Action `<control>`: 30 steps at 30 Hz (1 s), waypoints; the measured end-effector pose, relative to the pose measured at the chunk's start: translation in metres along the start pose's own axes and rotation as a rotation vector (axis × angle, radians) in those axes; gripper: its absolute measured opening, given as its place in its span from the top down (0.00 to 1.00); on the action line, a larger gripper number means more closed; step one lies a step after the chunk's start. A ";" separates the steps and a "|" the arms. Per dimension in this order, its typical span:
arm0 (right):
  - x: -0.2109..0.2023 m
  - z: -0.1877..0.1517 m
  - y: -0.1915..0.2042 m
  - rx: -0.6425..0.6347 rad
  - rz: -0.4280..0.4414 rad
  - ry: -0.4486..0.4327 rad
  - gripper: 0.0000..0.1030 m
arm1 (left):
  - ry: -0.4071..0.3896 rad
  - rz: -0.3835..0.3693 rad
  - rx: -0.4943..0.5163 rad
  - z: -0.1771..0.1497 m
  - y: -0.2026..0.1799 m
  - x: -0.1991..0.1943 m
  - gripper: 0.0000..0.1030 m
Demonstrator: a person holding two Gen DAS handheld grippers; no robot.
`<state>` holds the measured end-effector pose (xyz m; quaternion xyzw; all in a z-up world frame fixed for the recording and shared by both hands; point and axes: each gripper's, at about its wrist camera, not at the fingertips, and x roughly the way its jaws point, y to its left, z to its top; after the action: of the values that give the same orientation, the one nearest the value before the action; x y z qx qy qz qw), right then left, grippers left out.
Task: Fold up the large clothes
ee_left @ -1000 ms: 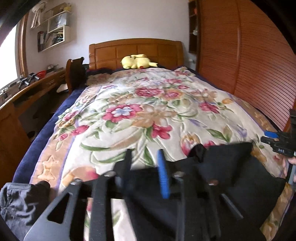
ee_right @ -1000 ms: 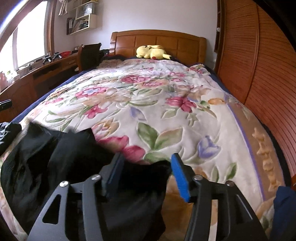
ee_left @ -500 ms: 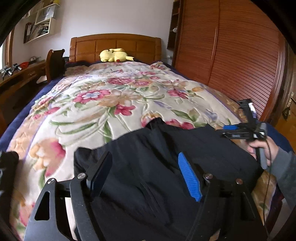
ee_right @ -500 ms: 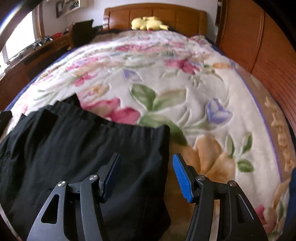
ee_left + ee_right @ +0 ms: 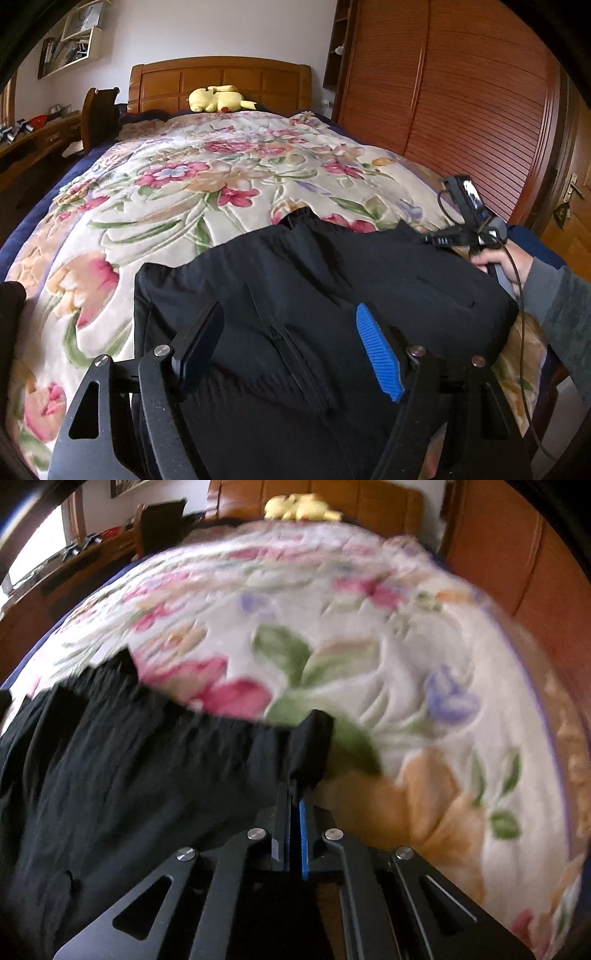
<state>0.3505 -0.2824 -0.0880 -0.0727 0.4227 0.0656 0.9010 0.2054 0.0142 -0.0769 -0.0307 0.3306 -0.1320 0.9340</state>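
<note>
A black garment (image 5: 332, 288) with a zip and a slit pocket lies spread on the near end of the floral bedspread (image 5: 192, 192). My left gripper (image 5: 287, 310) hovers just over its middle, jaws open, and nothing is pinched between the black pad and the blue pad. My right gripper (image 5: 295, 801) is shut on the garment's far right corner (image 5: 310, 746), which sticks up beyond the fingertips. In the left wrist view the right gripper (image 5: 439, 239) sits at the garment's right edge, held by a hand (image 5: 506, 262) in a grey sleeve.
A yellow plush toy (image 5: 218, 99) rests by the wooden headboard (image 5: 221, 81). A slatted wooden wardrobe (image 5: 461, 110) runs along the right side of the bed. A desk (image 5: 33, 136) and chair (image 5: 96, 118) stand on the left. Dark cloth (image 5: 11, 306) lies at the bed's left edge.
The left jaws have opened and let the black garment settle flat on the bed. The right jaws have closed on its right corner. Both grippers have dropped closer to the bedspread.
</note>
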 end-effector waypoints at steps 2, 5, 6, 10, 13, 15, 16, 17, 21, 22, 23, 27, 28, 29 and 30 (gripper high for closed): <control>-0.012 0.007 -0.001 0.021 -0.050 -0.069 0.97 | 0.006 -0.003 0.003 -0.002 -0.001 0.000 0.27; -0.015 0.012 0.004 0.018 -0.105 -0.064 0.97 | 0.000 -0.007 0.009 -0.003 -0.004 -0.005 0.27; -0.016 0.013 0.005 0.021 -0.118 -0.051 0.97 | -0.002 -0.012 0.007 -0.003 -0.004 -0.006 0.27; -0.035 0.008 0.014 0.006 -0.145 -0.051 0.83 | -0.001 -0.027 0.013 -0.007 -0.008 -0.009 0.27; -0.059 -0.007 0.021 -0.005 -0.106 -0.068 0.60 | 0.001 -0.039 0.024 -0.008 -0.014 -0.011 0.27; -0.074 -0.020 0.029 -0.022 -0.085 -0.069 0.55 | 0.004 -0.051 0.032 -0.009 -0.019 -0.012 0.27; -0.082 -0.029 0.033 -0.030 -0.080 -0.071 0.55 | 0.005 -0.055 0.036 -0.009 -0.022 -0.013 0.27; -0.090 -0.040 0.039 -0.035 -0.065 -0.072 0.55 | 0.006 -0.058 0.041 -0.010 -0.024 -0.014 0.27; -0.119 -0.078 0.063 -0.085 0.013 -0.075 0.55 | 0.010 -0.074 0.060 -0.013 -0.034 -0.019 0.27; -0.124 -0.087 0.068 -0.094 0.034 -0.074 0.55 | 0.012 -0.077 0.065 -0.014 -0.037 -0.020 0.27; -0.129 -0.093 0.069 -0.100 0.045 -0.069 0.55 | 0.014 -0.080 0.069 -0.015 -0.039 -0.021 0.27; -0.151 -0.114 0.069 -0.105 0.067 -0.086 0.59 | 0.021 -0.076 0.090 -0.018 -0.047 -0.028 0.27; -0.154 -0.118 0.068 -0.105 0.074 -0.082 0.60 | 0.021 -0.076 0.092 -0.018 -0.048 -0.029 0.27; -0.155 -0.120 0.066 -0.105 0.074 -0.076 0.61 | 0.020 -0.076 0.094 -0.018 -0.049 -0.032 0.27; -0.155 -0.124 0.064 -0.103 0.072 -0.067 0.61 | 0.021 -0.076 0.094 -0.018 -0.049 -0.034 0.27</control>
<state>0.1479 -0.2513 -0.0516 -0.1015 0.3907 0.1219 0.9067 0.1577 -0.0240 -0.0635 0.0021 0.3323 -0.1832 0.9252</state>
